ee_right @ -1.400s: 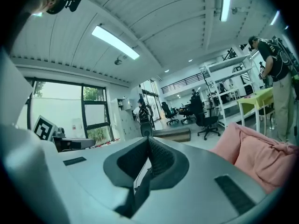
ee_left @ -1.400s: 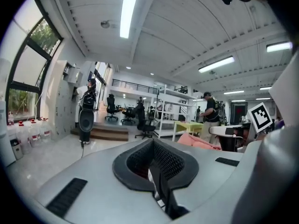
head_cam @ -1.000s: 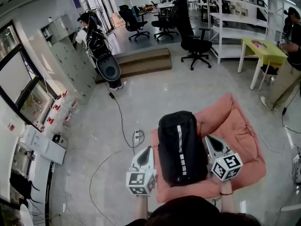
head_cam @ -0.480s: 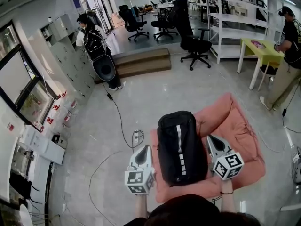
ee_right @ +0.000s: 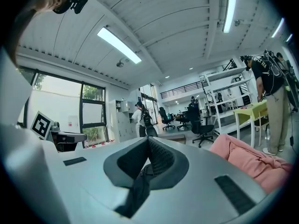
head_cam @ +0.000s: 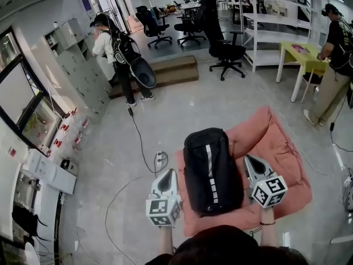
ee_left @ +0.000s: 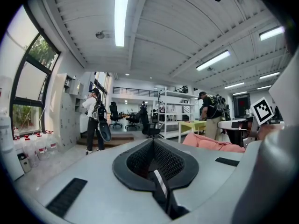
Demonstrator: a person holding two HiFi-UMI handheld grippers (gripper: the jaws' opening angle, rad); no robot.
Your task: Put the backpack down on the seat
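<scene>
Pink seat [head_cam: 278, 153] half hidden under backpack [head_cam: 212, 170], straps [ee_left: 160, 184] gripped

No legible txt, nos or signs anywhere I look; white marks on backpack [head_cam: 199, 170] too small to read

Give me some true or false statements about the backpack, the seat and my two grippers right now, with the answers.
The backpack is black with a white stripe. True.
The seat is blue. False: it is pink.
The left hand-held gripper is shut on a strap. True.
The right hand-held gripper is wide open. False: it is shut on a dark strap.
The backpack lies on bare floor. False: it is over the seat.
</scene>
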